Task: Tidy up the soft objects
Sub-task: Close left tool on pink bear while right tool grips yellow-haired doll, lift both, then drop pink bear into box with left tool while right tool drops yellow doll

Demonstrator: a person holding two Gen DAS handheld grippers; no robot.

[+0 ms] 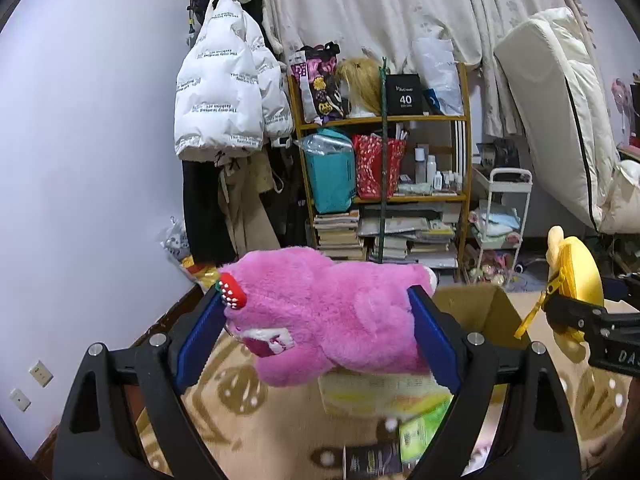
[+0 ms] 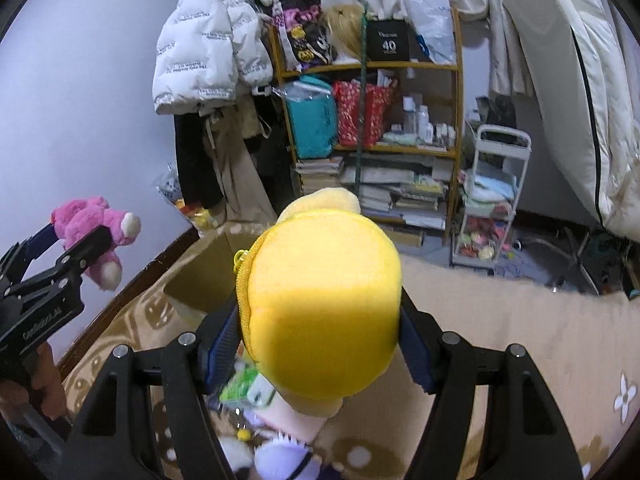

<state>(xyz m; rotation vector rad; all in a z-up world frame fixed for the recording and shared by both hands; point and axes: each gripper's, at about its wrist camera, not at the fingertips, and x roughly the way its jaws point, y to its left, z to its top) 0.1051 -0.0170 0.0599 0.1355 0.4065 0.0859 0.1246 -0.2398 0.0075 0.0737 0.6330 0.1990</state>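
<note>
L wrist: left gripper (image 1: 320, 320) clamped the pink plush bear (image 1: 320, 312) btwn both pads, held above the rug (image 1: 256, 432), cardboard box (image 1: 476, 304) just behind. R wrist: right gripper (image 2: 320, 340) squeezed the yellow plush pouch (image 2: 324, 312) over more soft toys, prob. a pile (image 2: 276, 440).

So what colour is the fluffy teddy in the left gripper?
The plush bear is bright pink with white paws, seen best in the left wrist view.
</note>
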